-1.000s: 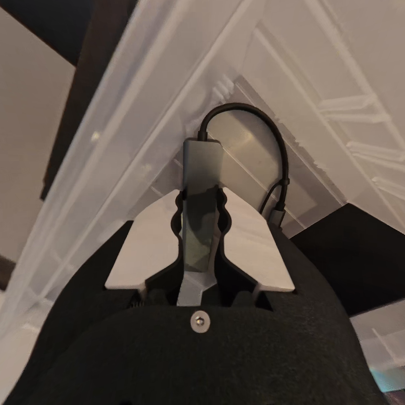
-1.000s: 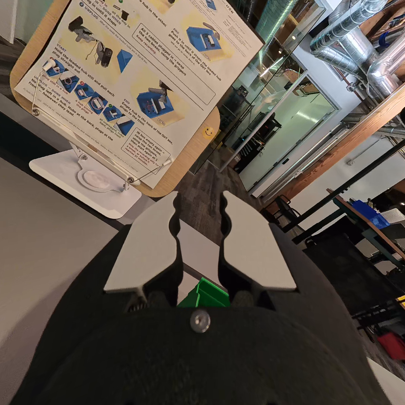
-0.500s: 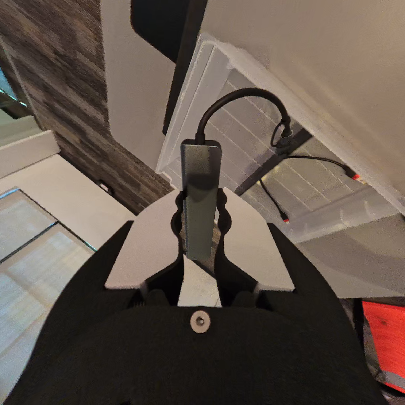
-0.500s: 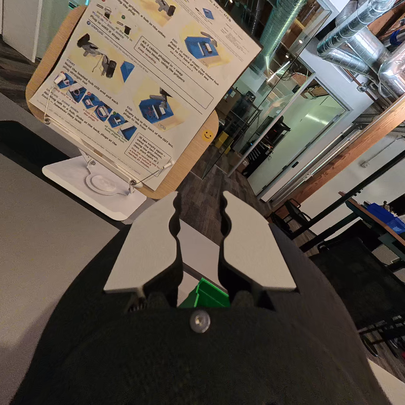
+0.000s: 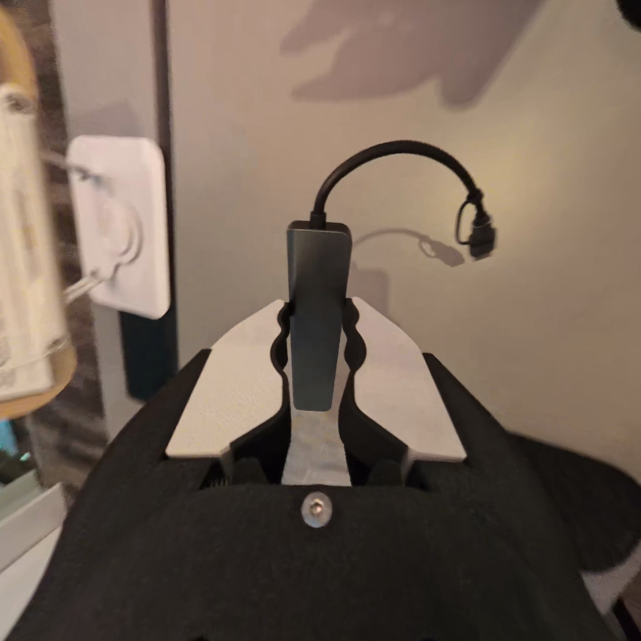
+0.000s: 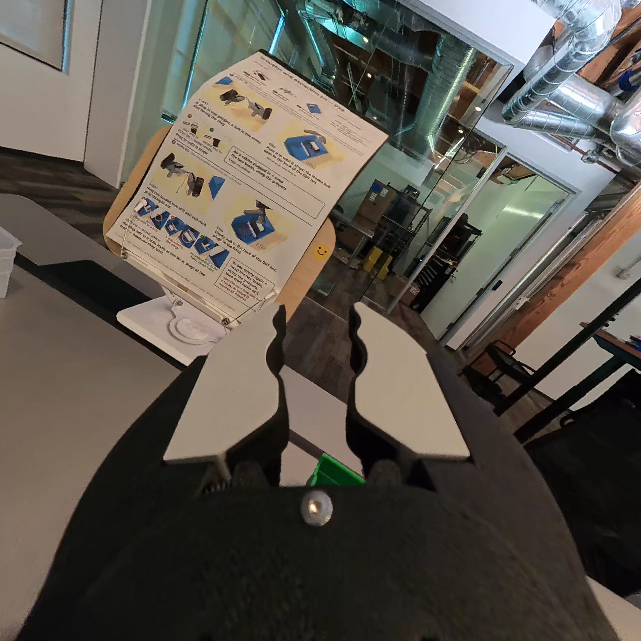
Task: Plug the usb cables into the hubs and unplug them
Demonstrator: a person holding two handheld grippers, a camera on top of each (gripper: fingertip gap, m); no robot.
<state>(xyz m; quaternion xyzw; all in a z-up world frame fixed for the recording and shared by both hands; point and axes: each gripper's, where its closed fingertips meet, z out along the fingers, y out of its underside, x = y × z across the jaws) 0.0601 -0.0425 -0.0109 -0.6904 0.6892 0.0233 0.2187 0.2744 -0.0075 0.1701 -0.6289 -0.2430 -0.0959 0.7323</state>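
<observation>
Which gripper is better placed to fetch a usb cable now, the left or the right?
Probably the right gripper: its jaws stand apart with nothing between them. The left gripper is shut on the grey hub, so it should only hold.

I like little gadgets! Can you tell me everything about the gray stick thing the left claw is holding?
The gray stick thing is a USB hub: a slim, flat bar that looks like dark gray metal. The left claw is shut on its long sides, so it points straight ahead, held up over the pale table. Its far half pokes out past the fingers. From its far end a short black cable arches up and rightward, ending in a dark plug that dangles free. No ports show from this side, and nothing is plugged in that can be seen.
</observation>
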